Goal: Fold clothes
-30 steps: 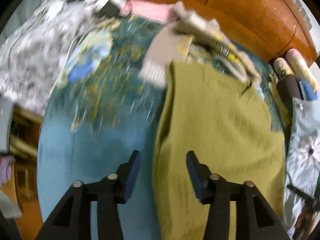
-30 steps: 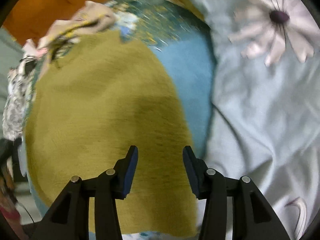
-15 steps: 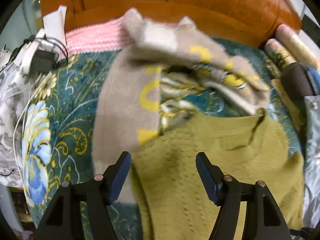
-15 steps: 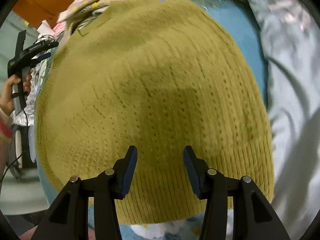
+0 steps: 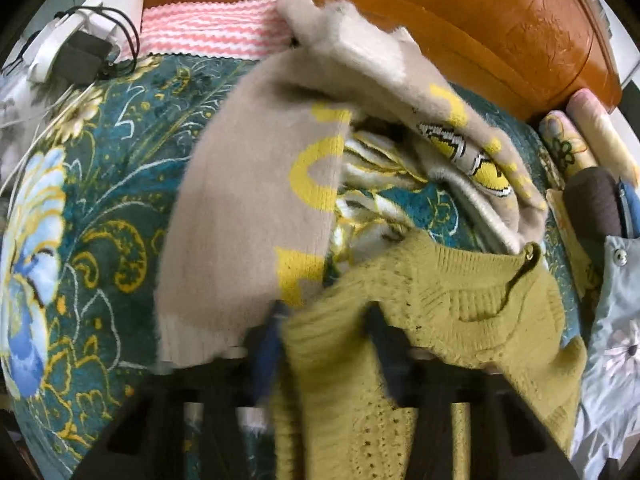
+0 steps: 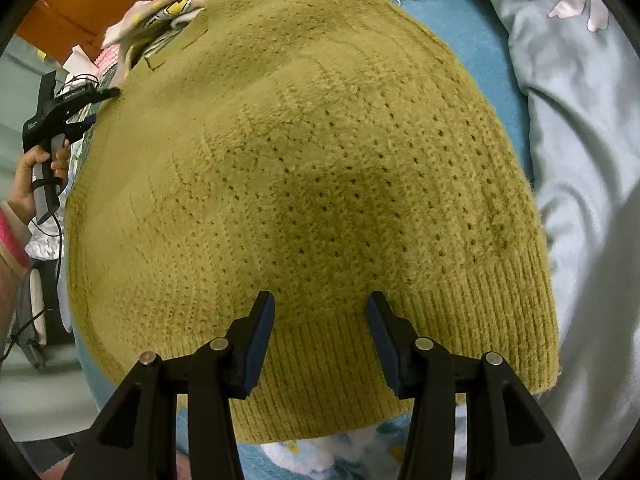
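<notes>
At the bottom of the left wrist view, the left tool [image 5: 324, 344] is blurred and partly buried under the olive knit sweater [image 5: 460, 320]; a fold of the shoulder and collar edge runs between its fingers, so I judge it closed on that knit, though the blur leaves some doubt. Half a second ago the same fingers stood wide apart and short of the fabric, so the change is that the tool has gone in and taken the collar corner — the grasp that begins a fold. Just above it, the beige sweater with yellow marks [image 5: 256, 208] lies rumpled over the teal floral bedspread [image 5: 88, 208], its sleeve touching the olive collar, with a pink striped cloth [image 5: 208, 36] and the orange headboard [image 5: 500, 20] along the top of the frame. At the bottom centre of the right wrist view, the right tool [image 6: 320, 328] is open, fingers spread and holding nothing, hovering over the ribbed hem of the olive sweater [image 6: 320, 160], which lies flat across the bed and fills most of the frame; a pale floral quilt [image 6: 580, 160] lies at the right edge. It probably takes the hem next; dragging the beige sleeve along is a risk.
</notes>
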Motion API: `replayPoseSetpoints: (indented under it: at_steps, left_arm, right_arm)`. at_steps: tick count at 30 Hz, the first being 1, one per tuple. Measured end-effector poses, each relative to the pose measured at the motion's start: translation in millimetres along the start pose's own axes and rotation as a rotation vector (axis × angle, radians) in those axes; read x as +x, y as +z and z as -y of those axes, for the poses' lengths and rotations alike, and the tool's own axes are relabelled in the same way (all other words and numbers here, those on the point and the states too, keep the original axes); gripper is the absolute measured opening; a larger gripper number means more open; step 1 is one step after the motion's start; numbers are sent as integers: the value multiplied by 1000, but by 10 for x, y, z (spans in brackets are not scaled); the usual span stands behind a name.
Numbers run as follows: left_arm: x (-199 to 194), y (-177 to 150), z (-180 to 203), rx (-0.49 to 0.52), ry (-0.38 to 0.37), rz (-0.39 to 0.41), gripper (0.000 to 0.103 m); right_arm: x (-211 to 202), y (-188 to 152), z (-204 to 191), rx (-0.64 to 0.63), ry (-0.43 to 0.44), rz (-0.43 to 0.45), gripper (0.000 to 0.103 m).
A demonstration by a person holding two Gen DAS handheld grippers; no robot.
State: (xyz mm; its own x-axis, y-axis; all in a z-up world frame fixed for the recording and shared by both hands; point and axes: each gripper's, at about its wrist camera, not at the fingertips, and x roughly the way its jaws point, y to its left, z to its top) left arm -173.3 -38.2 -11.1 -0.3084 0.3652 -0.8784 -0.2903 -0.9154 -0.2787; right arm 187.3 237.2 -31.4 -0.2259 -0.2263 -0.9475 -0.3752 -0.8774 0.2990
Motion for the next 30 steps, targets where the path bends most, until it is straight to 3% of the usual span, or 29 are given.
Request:
replayPoseSetpoints:
  at_steps: [3,6,10,13,16,21,24,26,27,30]
  left_arm:
    - [-59,5,145,79,50,41,15]
    - [-226,79,151,60,110,129,13]
    - [-412,221,-177,-75,217,203,10]
    - [-360,208,-456,-173,264,163,10]
    - [-257,133,-456,-136,258,118,10]
    - [-280,139,-245,-62,210,112,16]
    - [-389,207,-117,-31,206,121,27]
    - [-467,248,34,14,219,141,50]
    - [-497,254,111,30,206,154,54]
    - [-461,277,430,60,42,149,55]
  right_arm:
    - [9,3,14,11,7,-4,49]
    - [10,4,8,8,7,-5,49]
    - [0,2,12,12,17,-7,49]
    - [6,0,20,20,33,-5,49]
    - [17,2,6,15,29,-8,50]
    - [13,1,-29,2,37,-6,57]
    - [6,-6,-48,-8,32,-6,58]
    - [1,-6,-47,-2,36,-3,59]
    - [-1,-6,-46,2,38,-1,59]
    - [-1,-5,-60,-1,33,2,60]
